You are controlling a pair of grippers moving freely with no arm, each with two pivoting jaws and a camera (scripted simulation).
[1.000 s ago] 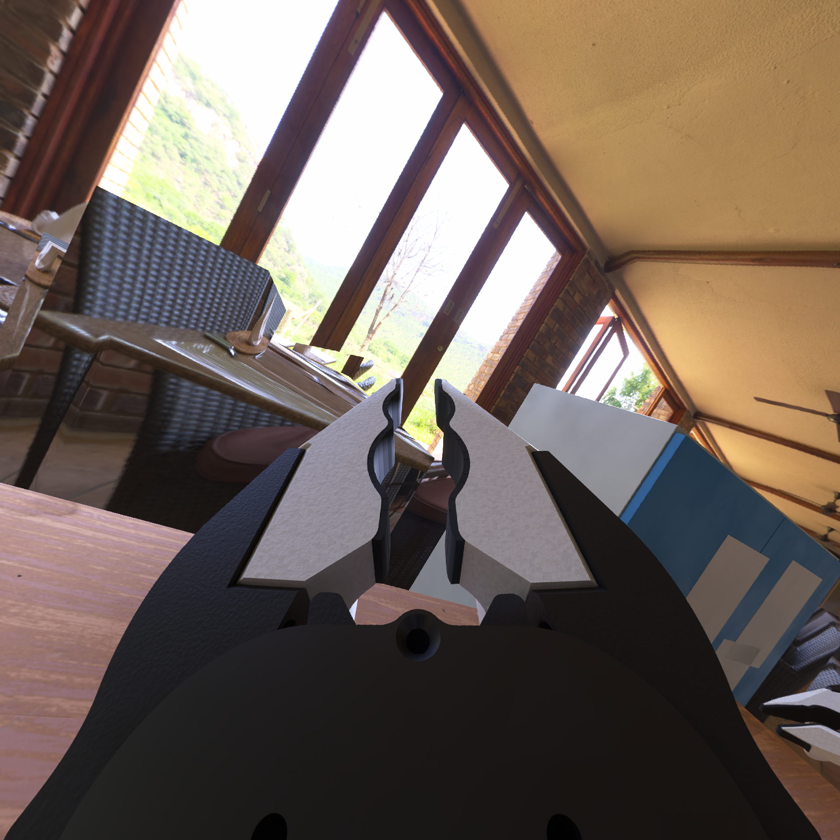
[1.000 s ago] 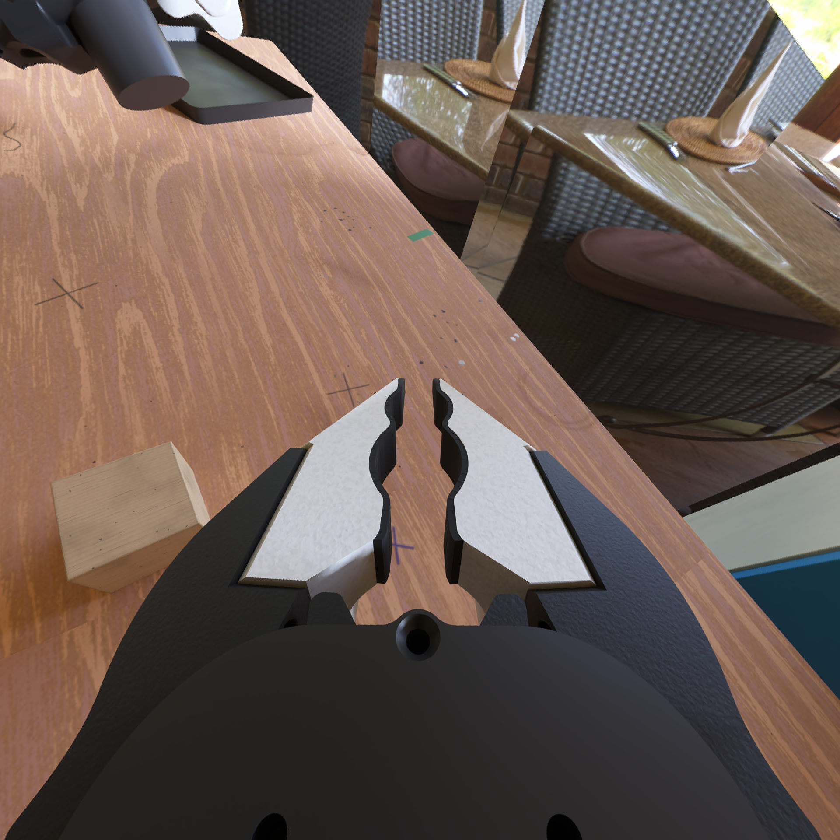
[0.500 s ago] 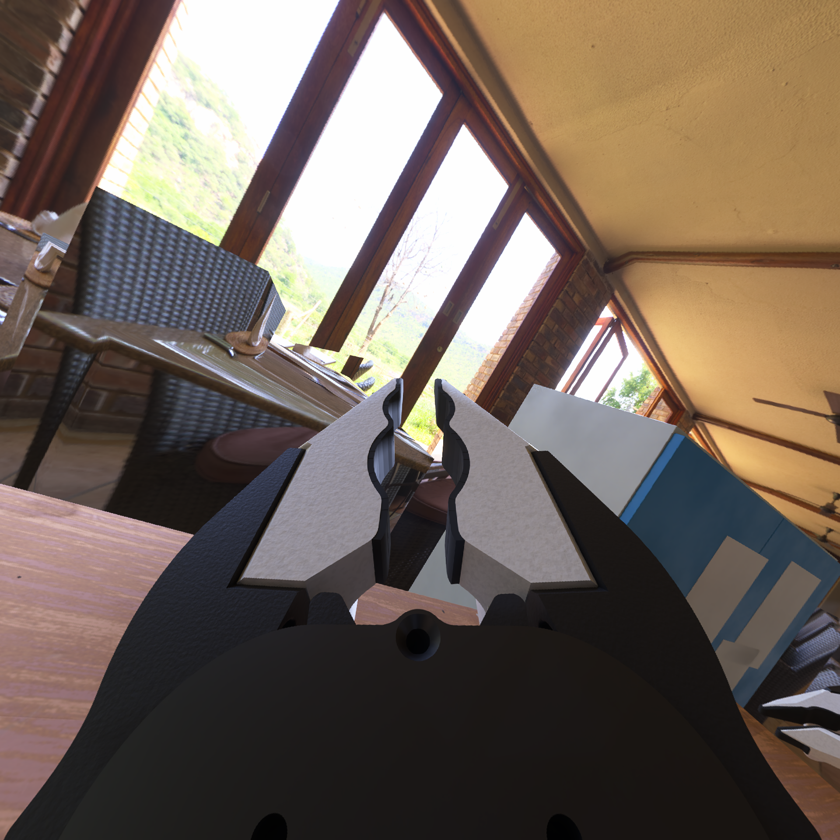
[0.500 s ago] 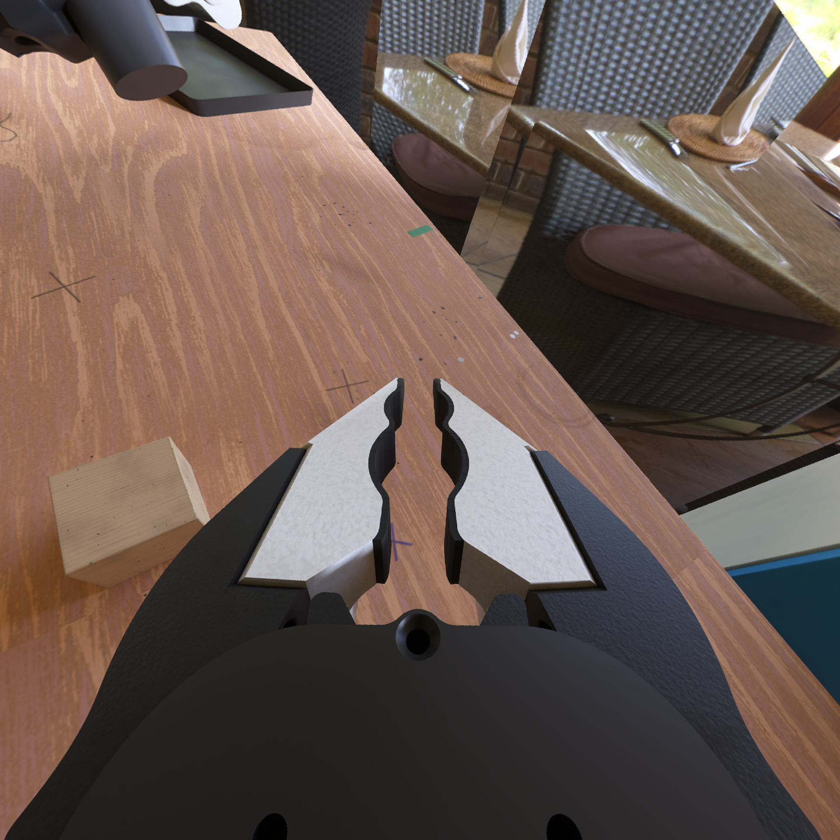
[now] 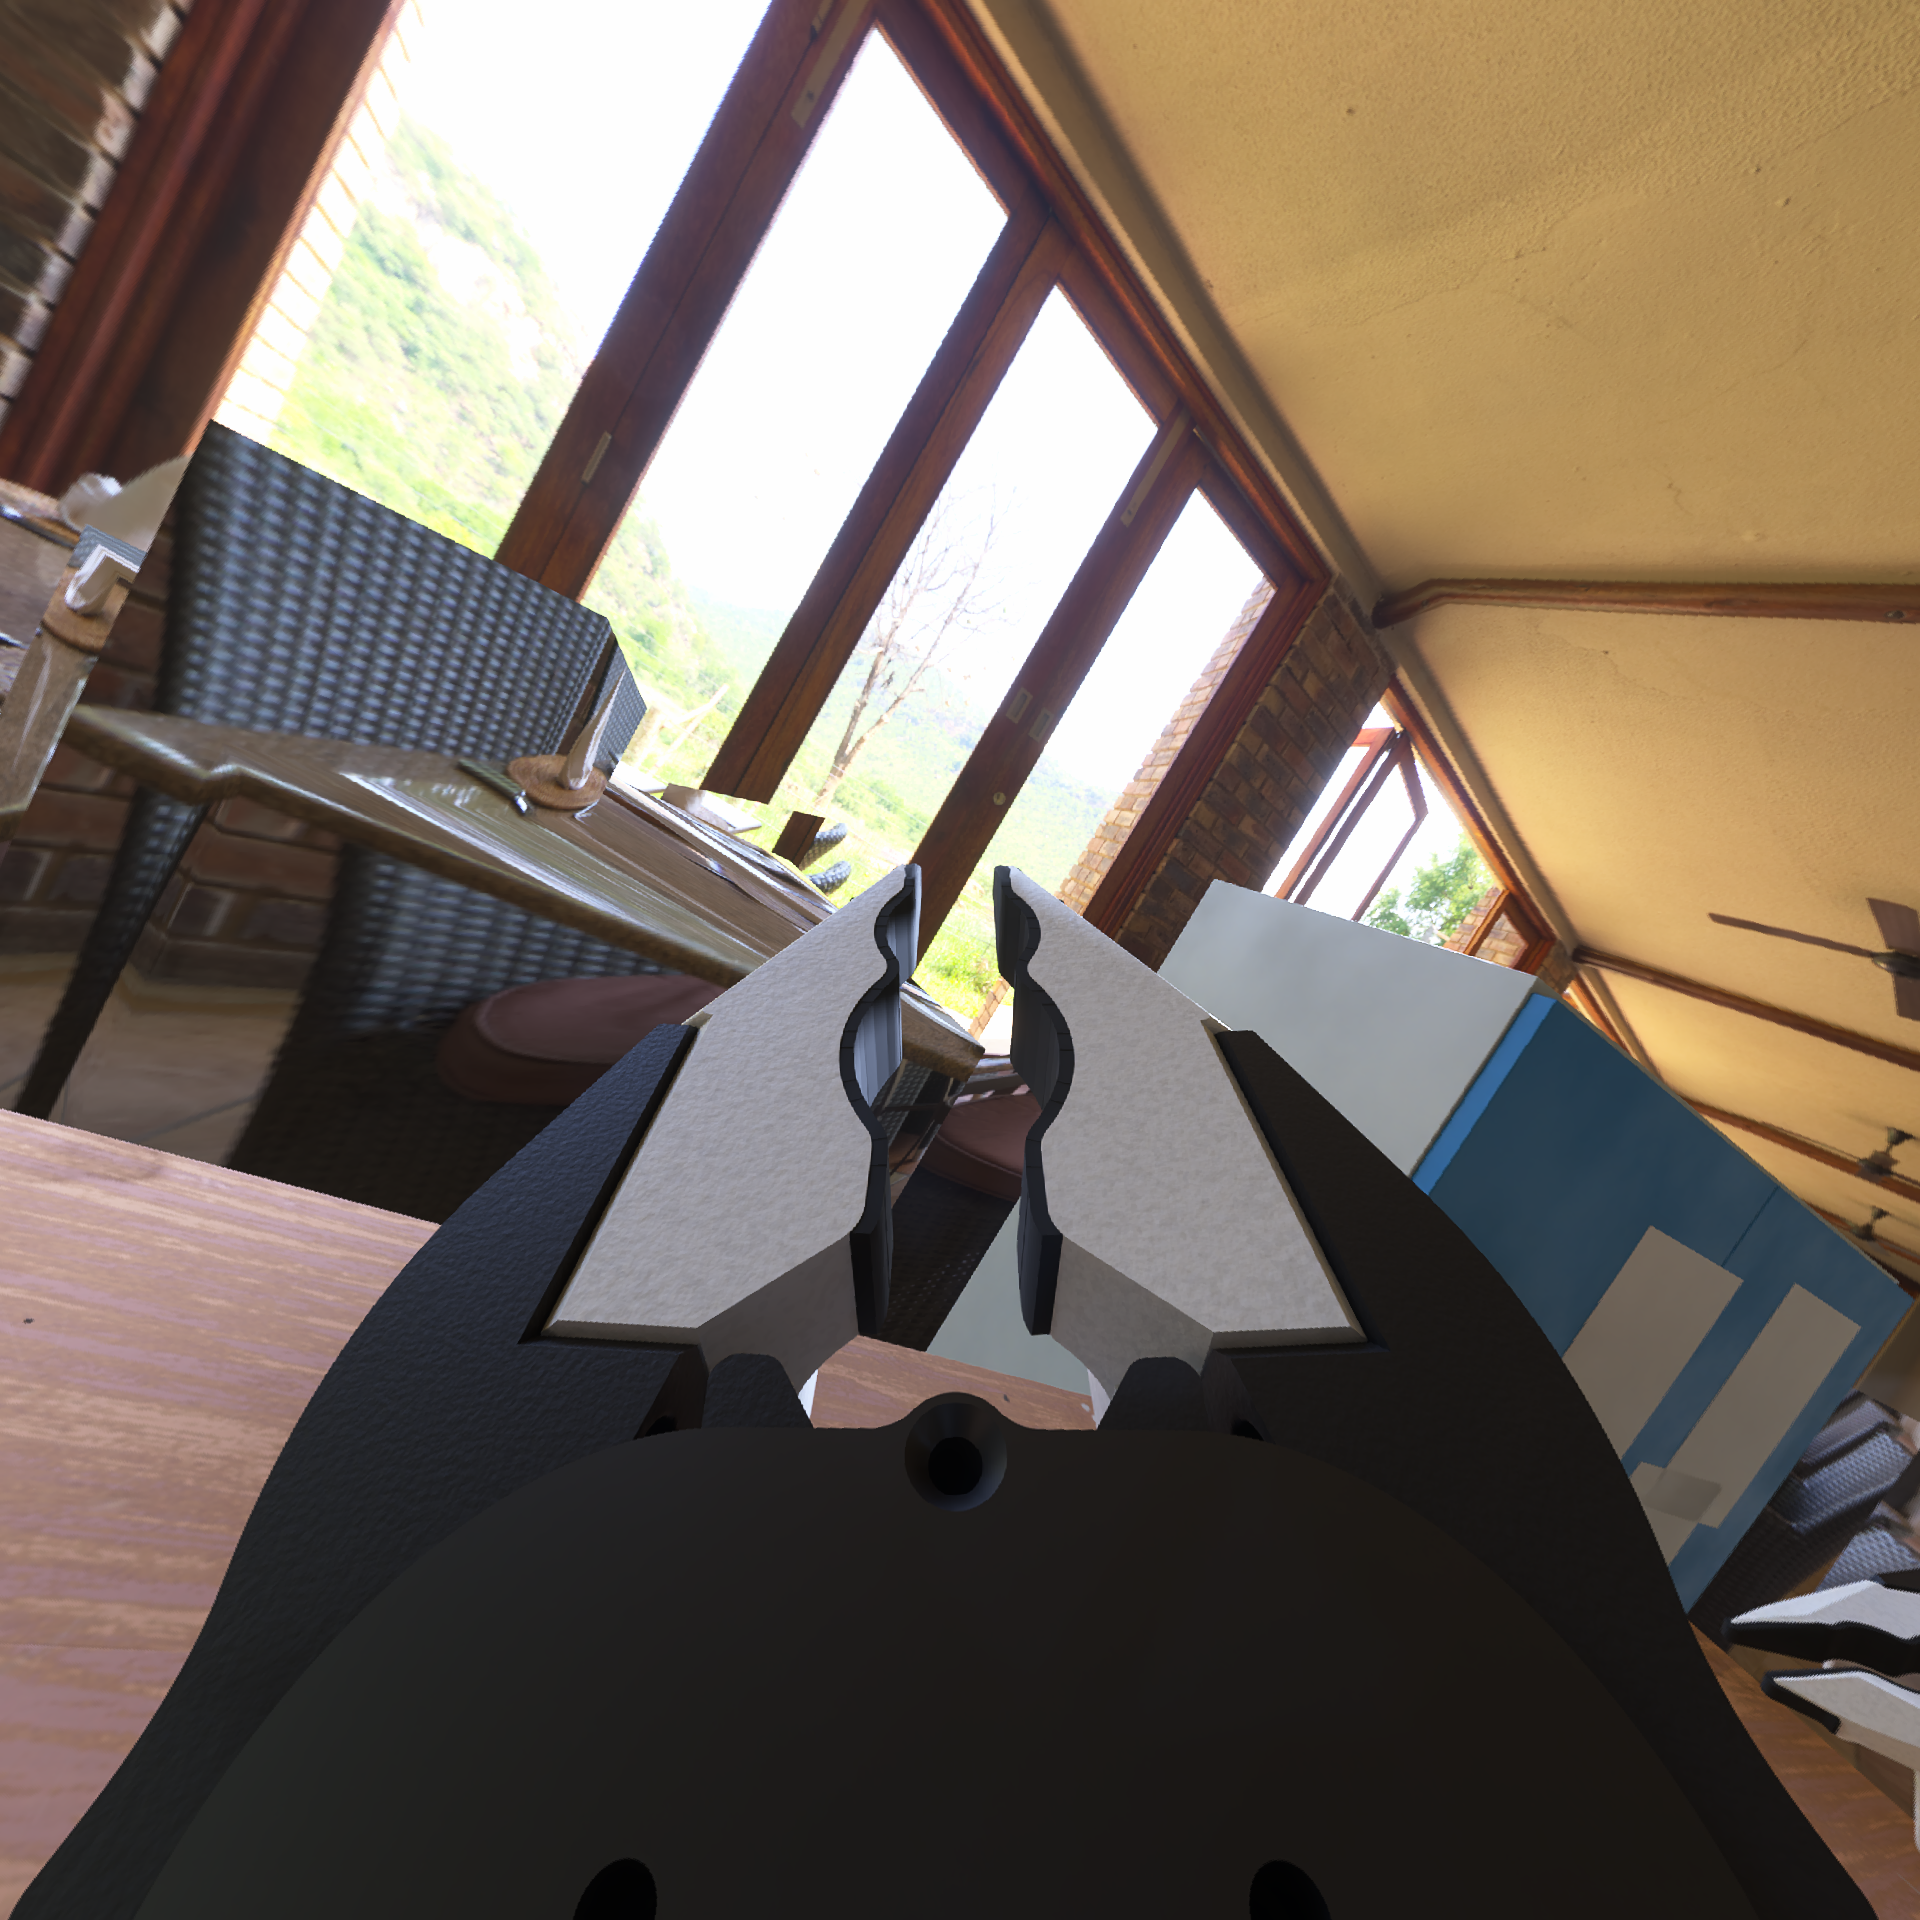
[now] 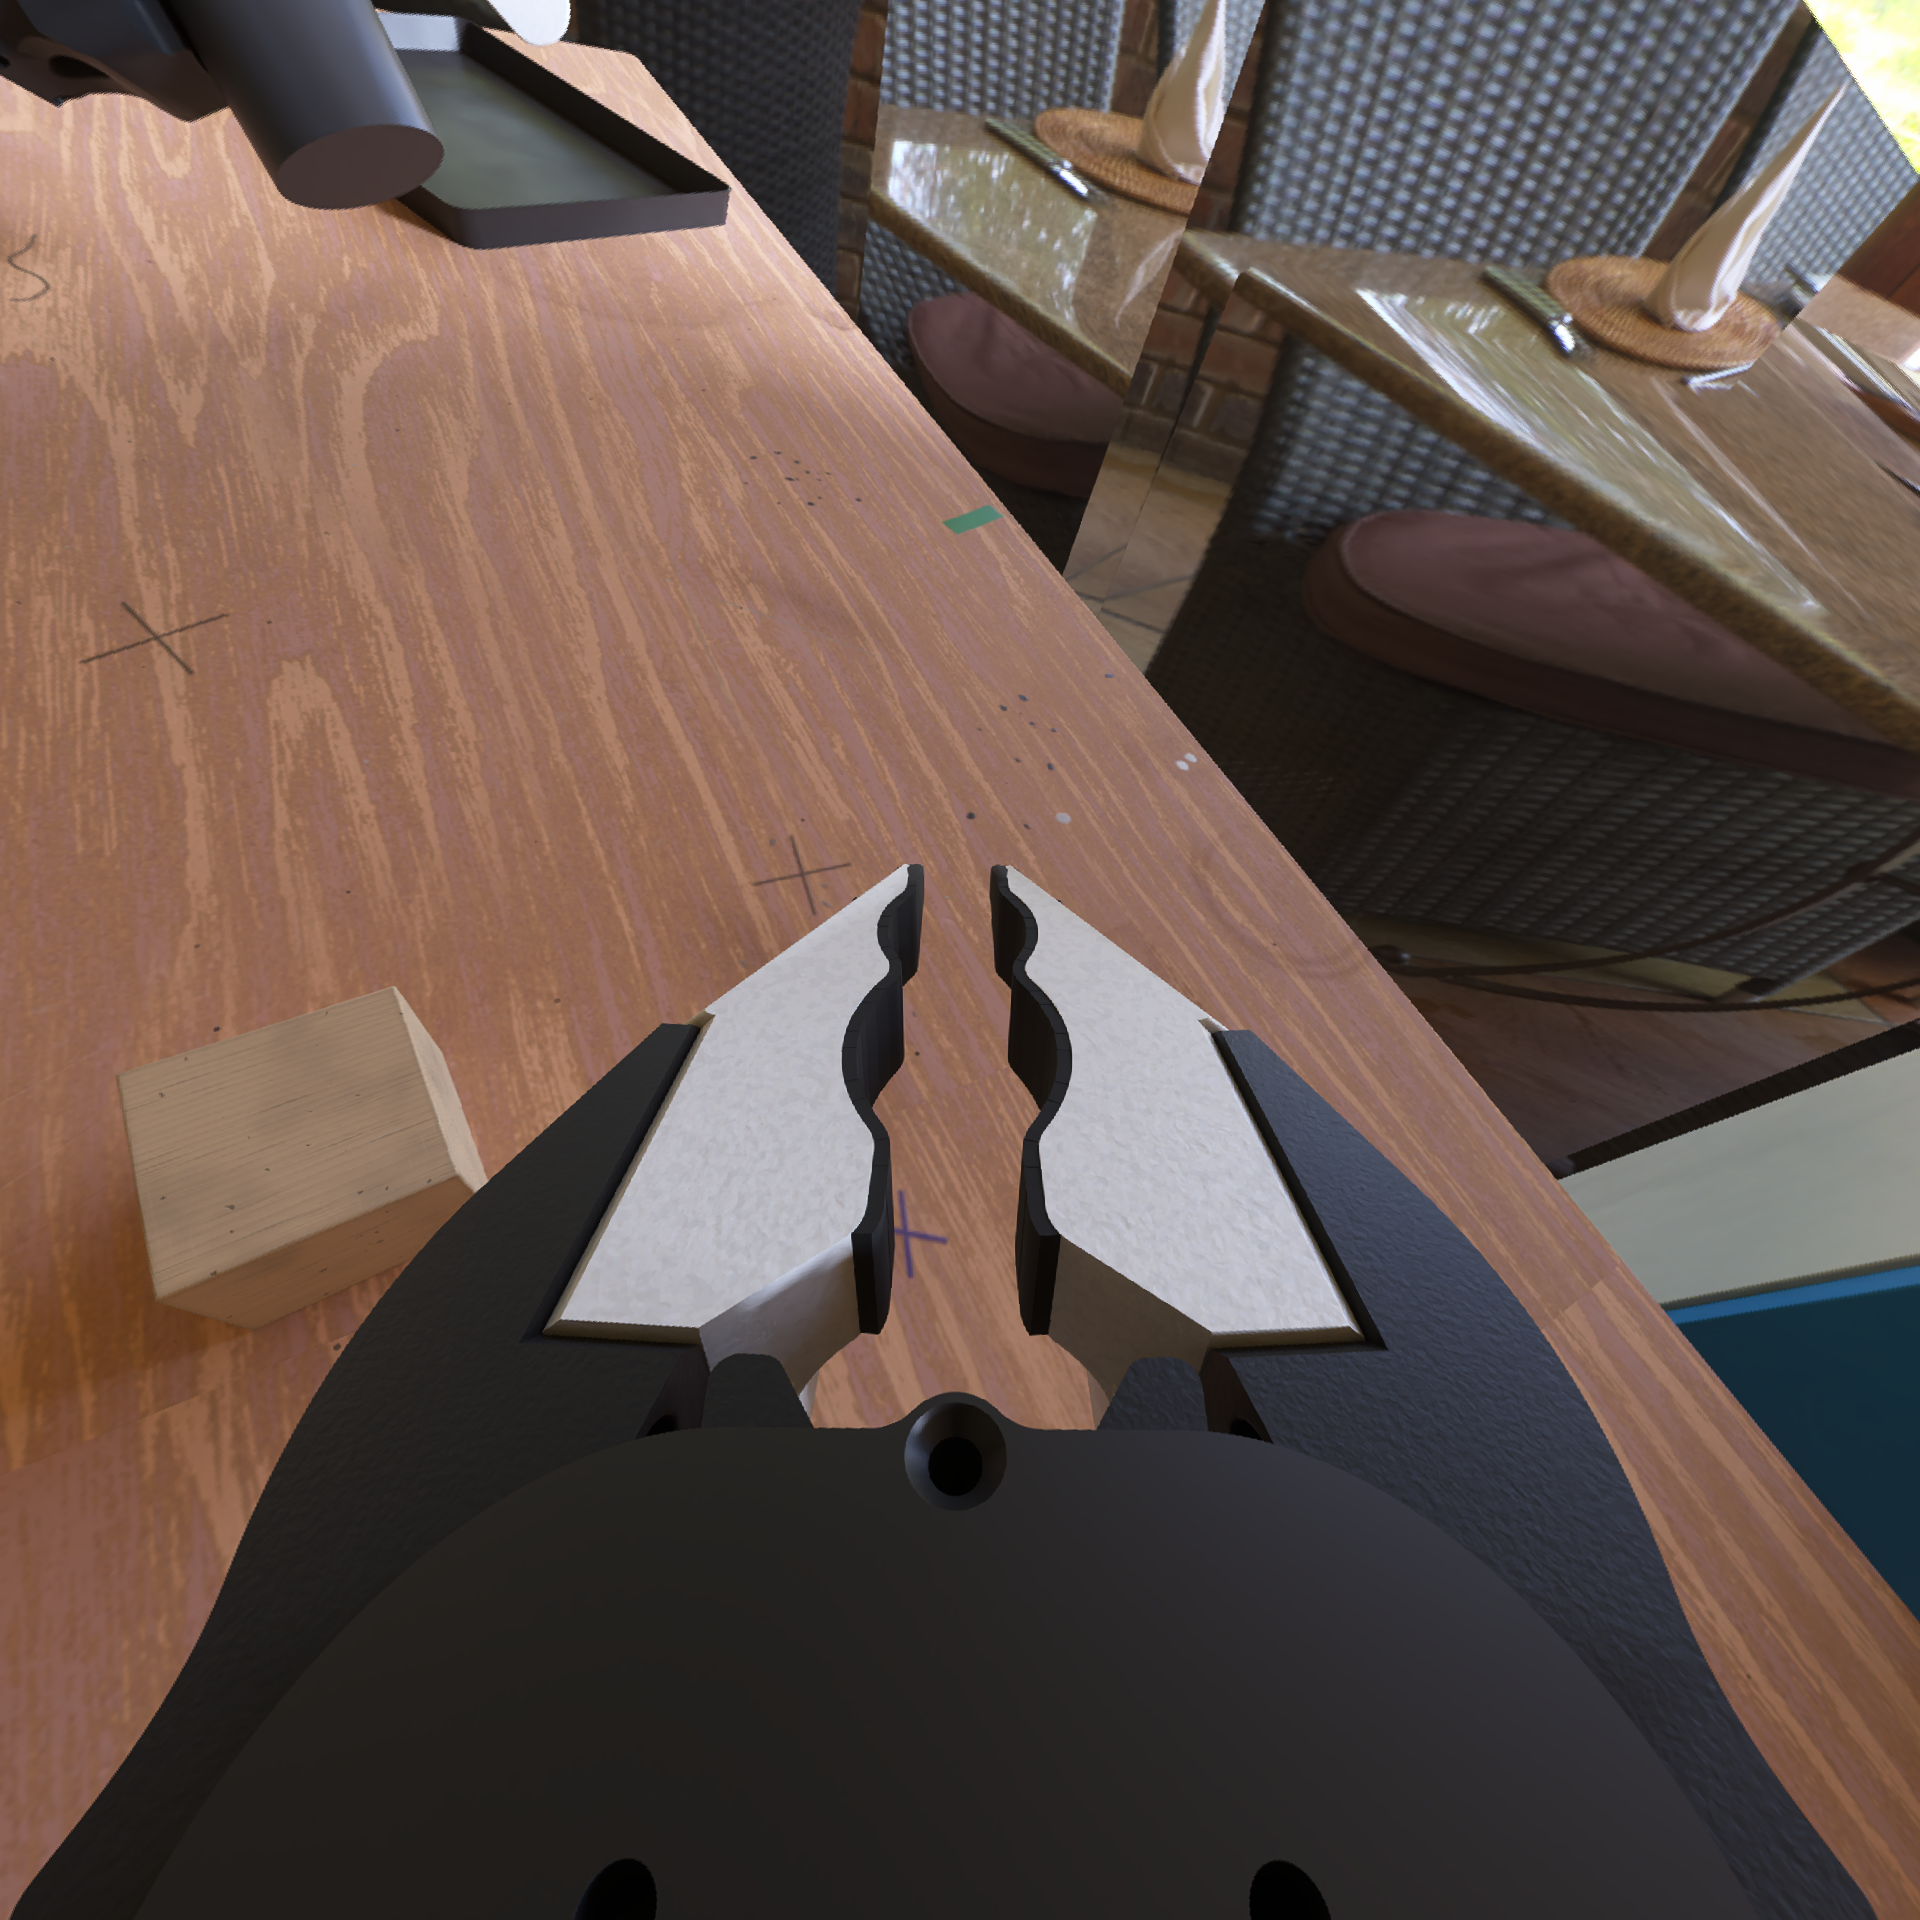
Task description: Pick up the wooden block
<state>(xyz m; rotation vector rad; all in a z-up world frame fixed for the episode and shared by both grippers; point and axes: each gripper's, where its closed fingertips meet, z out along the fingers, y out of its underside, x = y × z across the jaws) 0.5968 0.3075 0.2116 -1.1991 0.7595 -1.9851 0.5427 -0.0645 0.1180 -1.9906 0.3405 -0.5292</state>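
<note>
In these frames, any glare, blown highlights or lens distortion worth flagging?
Left wrist view: windows blown out white, horizon tilted. Right wrist view: even light, block sharp with a soft shadow, glossy glare on the far dining table, table edge slanting steeply across the wide-angle frame.

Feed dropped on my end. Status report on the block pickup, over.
Right gripper open, empty, above table. Left gripper open, empty, aimed off table. Wooden block on table, left of right gripper's fingers, untouched. Nothing between them.

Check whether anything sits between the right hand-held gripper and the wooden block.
Nothing visible does: bare brown wooden tabletop separates the right hand-held gripper from the pale wooden cube block at its left.
</note>
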